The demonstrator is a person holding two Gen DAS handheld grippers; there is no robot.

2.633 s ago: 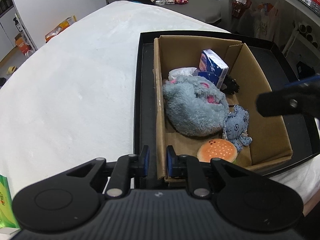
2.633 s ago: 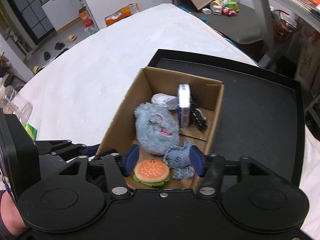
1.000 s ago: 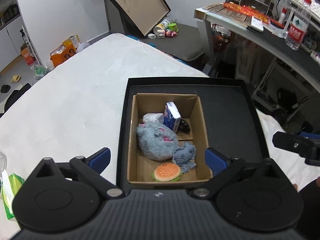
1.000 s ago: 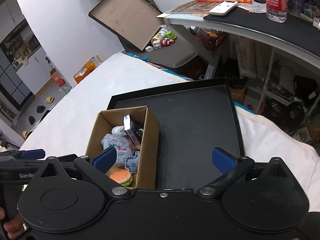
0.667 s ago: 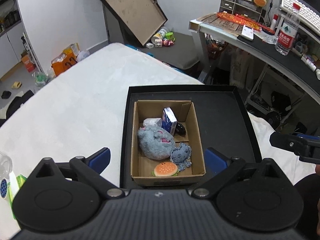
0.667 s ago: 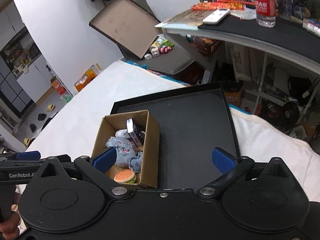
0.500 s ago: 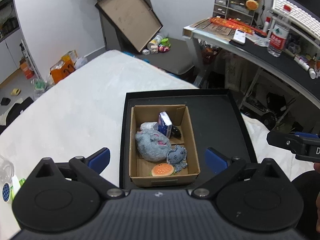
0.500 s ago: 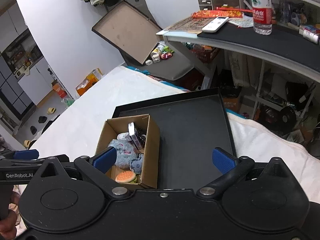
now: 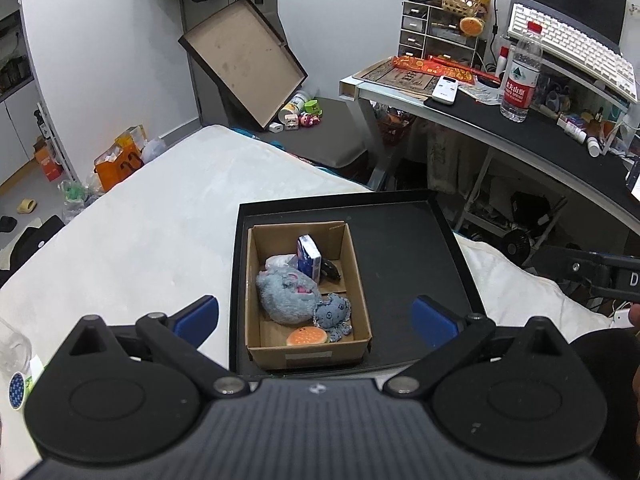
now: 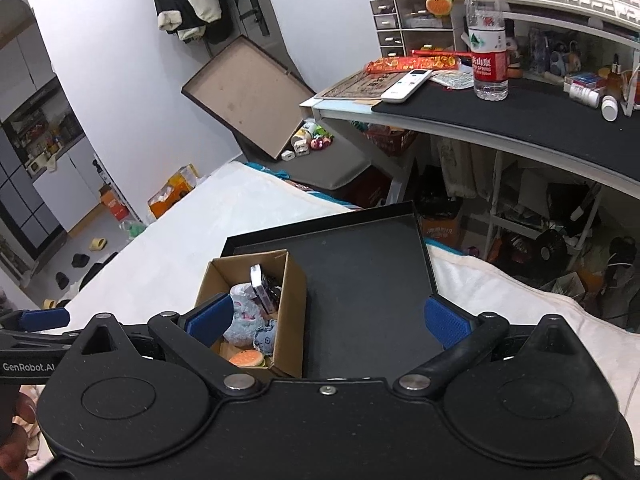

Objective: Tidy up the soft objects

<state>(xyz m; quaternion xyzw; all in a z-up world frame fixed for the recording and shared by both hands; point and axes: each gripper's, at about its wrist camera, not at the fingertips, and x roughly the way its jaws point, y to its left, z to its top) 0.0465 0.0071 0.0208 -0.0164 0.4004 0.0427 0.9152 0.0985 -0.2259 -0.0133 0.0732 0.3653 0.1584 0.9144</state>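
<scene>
A cardboard box (image 9: 356, 264) (image 10: 294, 300) stands in the left half of a black tray (image 9: 408, 248) (image 10: 360, 280) on a white bed. Inside lie a grey plush (image 9: 286, 298) (image 10: 246, 316), a small blue plush (image 9: 333, 315) (image 10: 266, 338), a burger toy (image 9: 308, 336) (image 10: 248, 359), a blue-white packet (image 9: 309, 257) and a white wad (image 9: 278, 261). My left gripper (image 9: 316, 316) hovers open, high above the box's near end. My right gripper (image 10: 328, 320) is open too, raised over the tray, with nothing between its fingers.
A desk (image 10: 500, 116) with a water bottle (image 10: 488, 36), remote and keyboard stands at the back right. A large open box lid (image 9: 244, 60) leans on the far wall. The white bedcover (image 9: 152, 220) spreads to the left. Clutter fills the space under the desk.
Both grippers have opened wide and risen well away from the box, so the box and tray look smaller. The toys in the box have not moved.
</scene>
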